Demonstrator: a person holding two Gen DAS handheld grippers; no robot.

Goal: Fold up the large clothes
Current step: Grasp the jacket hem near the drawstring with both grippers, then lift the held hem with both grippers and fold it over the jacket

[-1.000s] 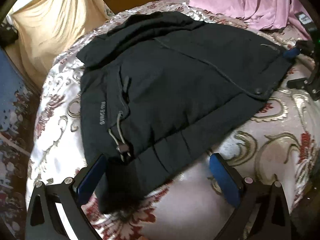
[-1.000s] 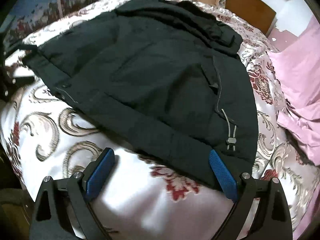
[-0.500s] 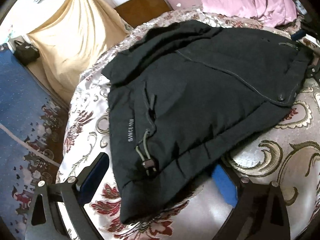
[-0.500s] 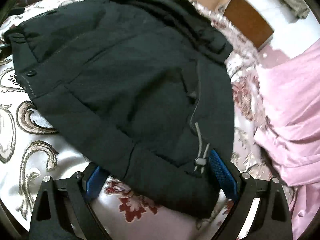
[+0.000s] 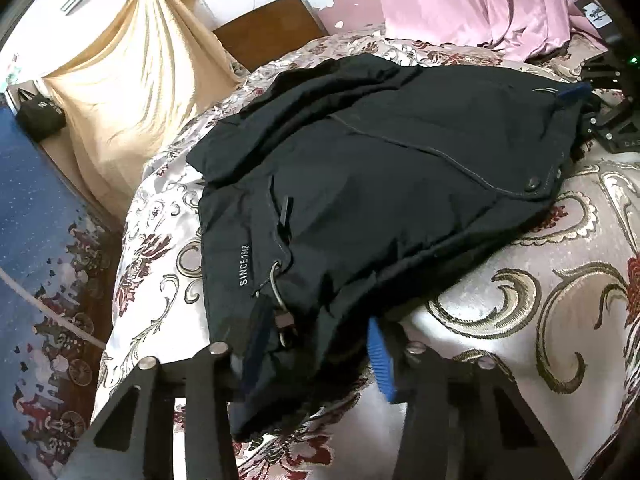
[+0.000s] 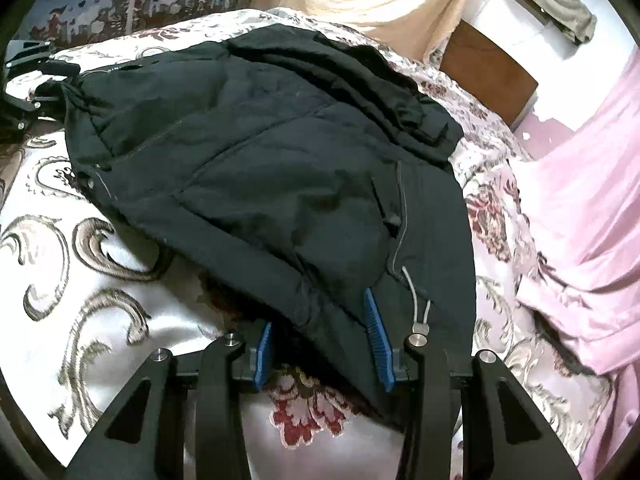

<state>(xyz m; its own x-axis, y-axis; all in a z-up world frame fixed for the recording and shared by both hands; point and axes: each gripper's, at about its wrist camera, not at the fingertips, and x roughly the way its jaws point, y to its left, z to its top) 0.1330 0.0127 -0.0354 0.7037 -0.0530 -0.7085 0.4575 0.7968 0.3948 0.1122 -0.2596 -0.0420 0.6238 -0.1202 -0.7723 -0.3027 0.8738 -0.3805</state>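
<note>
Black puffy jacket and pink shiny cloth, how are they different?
The black puffy jacket lies spread out mid-bed; the pink shiny cloth is bunched in folds at the bed's side. The jacket has drawcords and a snap; the pink cloth looks plain. Both lie on the flowered bedspread.

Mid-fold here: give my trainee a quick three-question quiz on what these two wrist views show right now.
1. True or false: the black jacket hangs from a hanger.
2. What lies between the closing jaws of the left gripper and the right gripper? A) jacket hem B) pink sheet C) nothing
3. What word is printed with 1968 near the drawcord?

Key: 1. False, it lies on the patterned bedspread. 2. A. 3. SINCE.
</note>
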